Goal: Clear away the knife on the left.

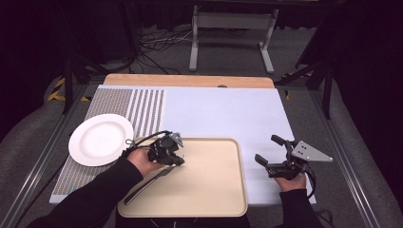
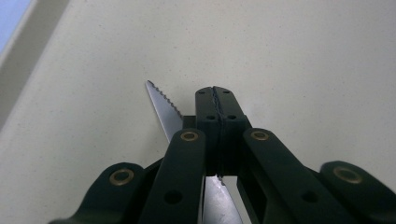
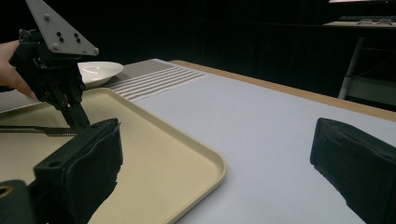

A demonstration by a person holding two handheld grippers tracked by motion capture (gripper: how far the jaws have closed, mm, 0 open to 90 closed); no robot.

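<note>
The left gripper [image 1: 175, 159] jaws clamp a serrated knife [image 2: 164, 108] near the tray's [image 1: 223, 199] left edge; the right gripper [image 1: 272, 151] jaws stand wide open, empty.

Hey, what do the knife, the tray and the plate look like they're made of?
Knife: the blade looks like bright polished steel, reflective with a serrated edge; the dark handle's material can't be told. Tray: probably matte beige plastic, going by its moulded rounded rim and faint speckle. Plate: white and glossy, likely glazed ceramic, though melamine would look the same.
</note>
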